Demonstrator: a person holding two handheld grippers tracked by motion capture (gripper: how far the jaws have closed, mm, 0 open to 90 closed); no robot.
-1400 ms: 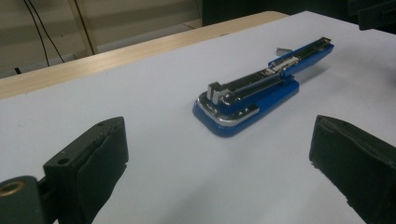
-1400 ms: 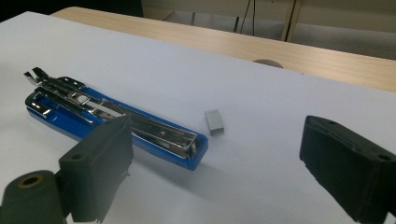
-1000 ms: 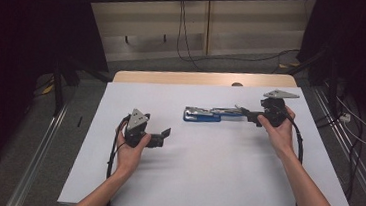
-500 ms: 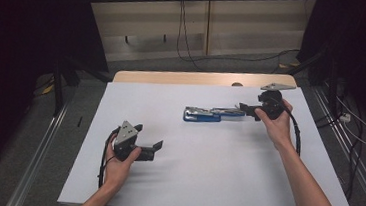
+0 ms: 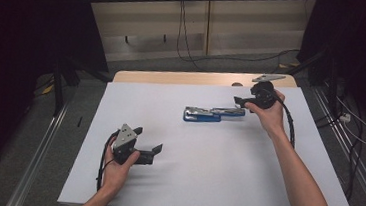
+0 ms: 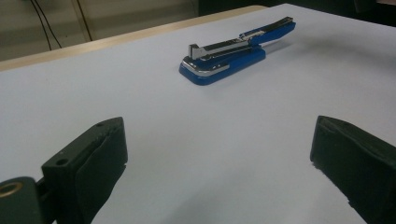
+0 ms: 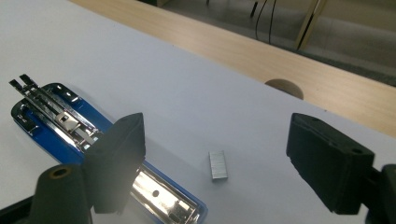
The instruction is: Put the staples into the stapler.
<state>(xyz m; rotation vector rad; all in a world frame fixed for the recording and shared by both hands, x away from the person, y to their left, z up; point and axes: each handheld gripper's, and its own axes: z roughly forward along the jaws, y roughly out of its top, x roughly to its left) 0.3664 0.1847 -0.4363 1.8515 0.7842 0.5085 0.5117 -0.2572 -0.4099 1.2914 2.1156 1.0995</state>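
A: Where do we find the blue stapler (image 5: 213, 114)?

B: We see it lying swung open on the white sheet (image 5: 215, 171), toward the far middle of the table (image 5: 183, 78), its chrome magazine (image 7: 56, 116) bared upward. In the right gripper view a small block of staples (image 7: 218, 164) lies on the sheet just beside the stapler, between that gripper's two jaws and touching neither.

A: And how does the right gripper (image 5: 243, 103) stand to it?

B: We place it at the stapler's right-hand end, held above the sheet. Its jaws stand wide apart though they have just been closing a little; they grip nothing. One jaw hangs over the stapler's opened arm; whether it touches the metal we cannot tell.

A: The left gripper (image 5: 147, 152)?

B: We find it near the front left of the sheet, well apart from the stapler, which lies farther off beyond it. Its jaws are spread wide with bare sheet between them.
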